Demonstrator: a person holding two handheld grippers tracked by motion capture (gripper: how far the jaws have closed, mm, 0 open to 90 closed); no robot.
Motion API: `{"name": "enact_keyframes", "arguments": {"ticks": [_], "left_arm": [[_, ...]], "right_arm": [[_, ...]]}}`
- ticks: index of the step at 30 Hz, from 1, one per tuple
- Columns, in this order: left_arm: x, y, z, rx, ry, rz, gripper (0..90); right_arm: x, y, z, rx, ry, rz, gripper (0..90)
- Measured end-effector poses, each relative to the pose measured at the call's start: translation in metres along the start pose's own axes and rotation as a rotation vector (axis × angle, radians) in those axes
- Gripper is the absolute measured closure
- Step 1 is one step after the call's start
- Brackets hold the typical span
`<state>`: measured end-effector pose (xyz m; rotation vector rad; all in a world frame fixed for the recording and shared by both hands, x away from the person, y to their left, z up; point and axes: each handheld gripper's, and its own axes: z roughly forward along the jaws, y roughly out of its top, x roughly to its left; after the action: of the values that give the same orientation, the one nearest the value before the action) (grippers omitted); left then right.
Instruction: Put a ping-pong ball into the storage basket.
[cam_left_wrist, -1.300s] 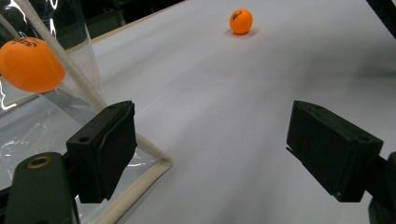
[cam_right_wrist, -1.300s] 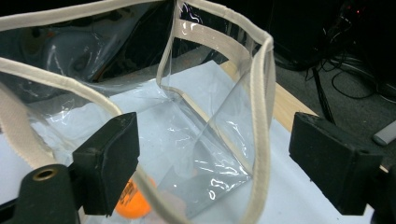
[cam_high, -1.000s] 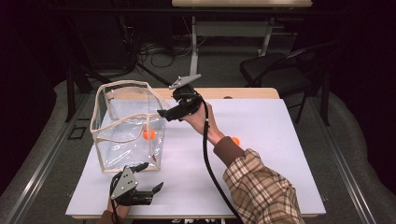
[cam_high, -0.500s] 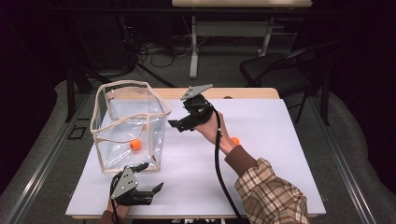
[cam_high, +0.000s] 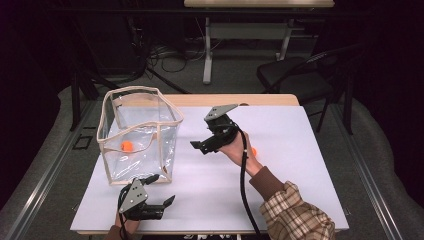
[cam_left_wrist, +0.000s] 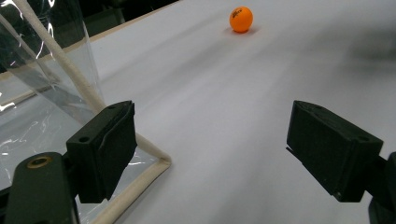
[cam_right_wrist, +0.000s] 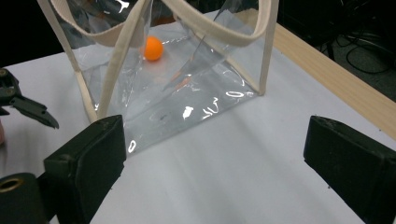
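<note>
2 orange balls: 1 ball (cam_high: 127, 146) lies inside the clear bag (cam_high: 137, 135), the other ball (cam_high: 253, 151) right of it. The right gripper (cam_high: 200, 146), jaws just widened and empty, hovers beside the bag; the left gripper (cam_high: 159, 189) sits released before it.

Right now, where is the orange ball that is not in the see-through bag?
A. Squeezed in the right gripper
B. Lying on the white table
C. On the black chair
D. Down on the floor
B: the orange ball lies by itself on the white table, while the other ball sits inside the clear bag, and the right gripper has open jaws with nothing between them.
</note>
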<state>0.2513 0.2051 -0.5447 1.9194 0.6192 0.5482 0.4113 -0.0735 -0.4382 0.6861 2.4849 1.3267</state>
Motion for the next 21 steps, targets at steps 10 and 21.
{"name": "enact_keyframes", "arguments": {"ticks": [10,21], "left_arm": [[0.0,0.0,0.0,0.005,-0.003,0.0,15.9],[0.002,-0.001,0.002,0.001,-0.012,-0.003,15.9]], "right_arm": [[0.001,-0.029,-0.009,0.013,0.002,0.019,1.9],[0.001,-0.058,-0.015,0.034,0.006,0.037,0.0]]}}
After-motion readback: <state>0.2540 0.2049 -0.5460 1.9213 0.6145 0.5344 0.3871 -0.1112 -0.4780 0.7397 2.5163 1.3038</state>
